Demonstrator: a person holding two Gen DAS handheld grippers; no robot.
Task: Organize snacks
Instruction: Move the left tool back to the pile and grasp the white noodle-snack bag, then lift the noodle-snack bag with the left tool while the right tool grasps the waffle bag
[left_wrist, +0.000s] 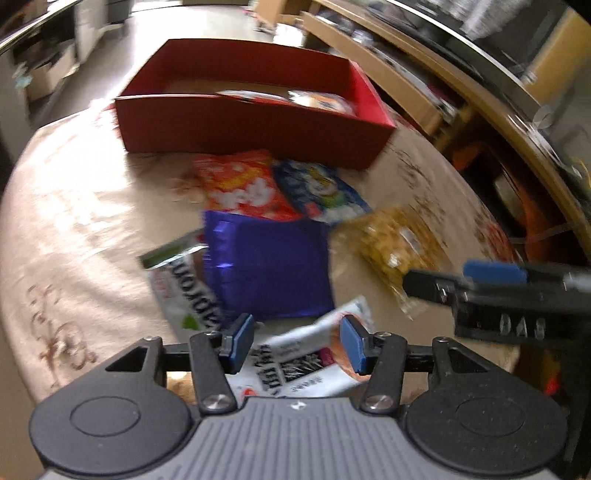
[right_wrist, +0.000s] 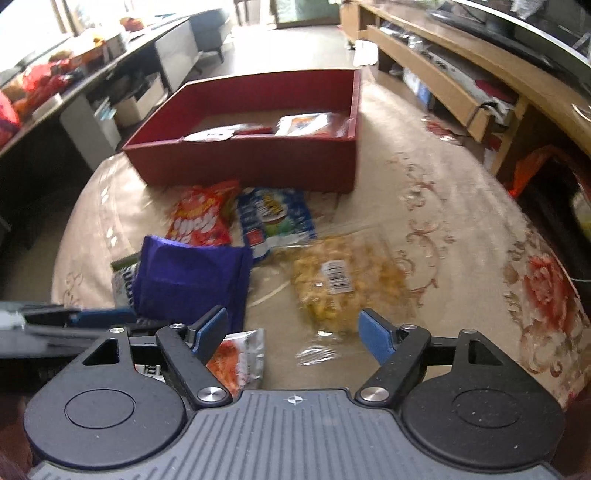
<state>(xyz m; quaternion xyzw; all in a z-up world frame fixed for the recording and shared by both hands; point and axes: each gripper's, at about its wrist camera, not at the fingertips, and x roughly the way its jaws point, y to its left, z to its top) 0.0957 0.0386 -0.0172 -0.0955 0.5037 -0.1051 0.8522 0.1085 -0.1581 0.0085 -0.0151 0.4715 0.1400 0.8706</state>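
Observation:
A red box (left_wrist: 258, 125) (right_wrist: 258, 162) stands at the far side of the table with a few snack packs inside. In front of it lie an orange-red bag (left_wrist: 240, 188) (right_wrist: 203, 214), a blue-white bag (left_wrist: 317, 190) (right_wrist: 275, 216), a purple bag (left_wrist: 269, 269) (right_wrist: 188, 277), a clear bag of yellow snacks (left_wrist: 399, 243) (right_wrist: 343, 280), a green-white pack (left_wrist: 181, 284) and a white pack (left_wrist: 306, 358). My left gripper (left_wrist: 297, 341) is open over the white pack. My right gripper (right_wrist: 293, 338) is open and empty near the yellow bag.
The table has a beige floral cloth (right_wrist: 461, 229). A wooden TV bench (right_wrist: 461, 74) runs along the right. A dark desk with clutter (right_wrist: 55, 92) stands on the left. The right gripper shows in the left wrist view (left_wrist: 498, 295).

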